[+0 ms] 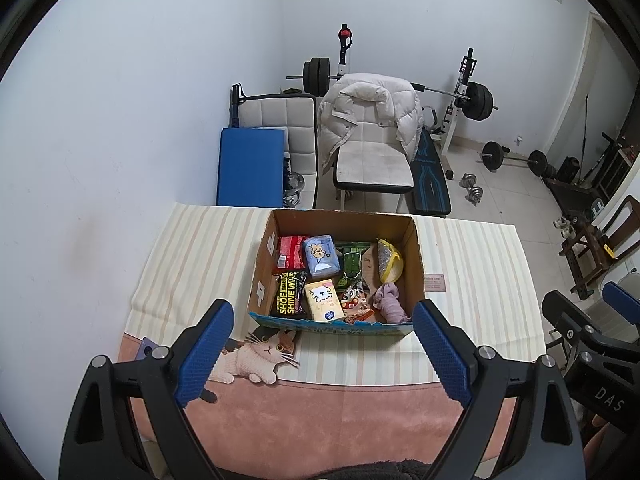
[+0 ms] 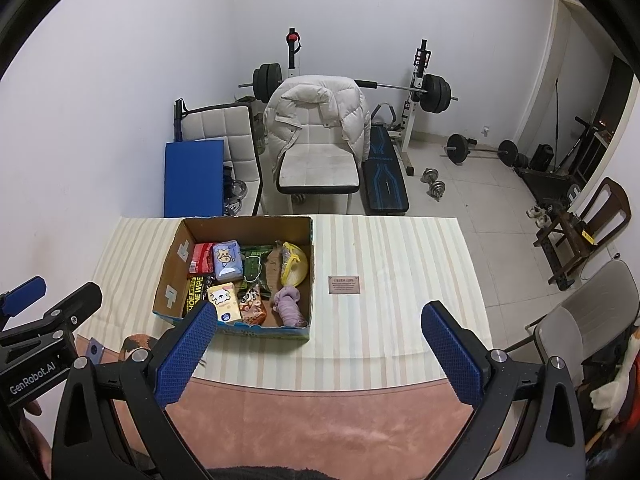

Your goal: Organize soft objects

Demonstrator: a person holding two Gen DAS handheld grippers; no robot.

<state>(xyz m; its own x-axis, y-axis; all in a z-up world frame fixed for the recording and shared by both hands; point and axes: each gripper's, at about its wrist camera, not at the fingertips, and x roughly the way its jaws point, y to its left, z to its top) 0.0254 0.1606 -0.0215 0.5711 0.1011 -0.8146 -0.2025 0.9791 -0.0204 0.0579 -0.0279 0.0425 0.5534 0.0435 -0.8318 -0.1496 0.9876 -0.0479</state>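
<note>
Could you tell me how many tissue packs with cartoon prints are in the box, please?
2: a blue pack toward the back and a yellow pack near the front of the box. Others may lie hidden underneath.

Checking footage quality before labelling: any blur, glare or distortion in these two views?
Left wrist view: sharp, evenly lit, strong fisheye bending, dark corners; cardboard box contents readable. Right wrist view: same bending, soft light, no glare; striped tablecloth edges curve.
</note>
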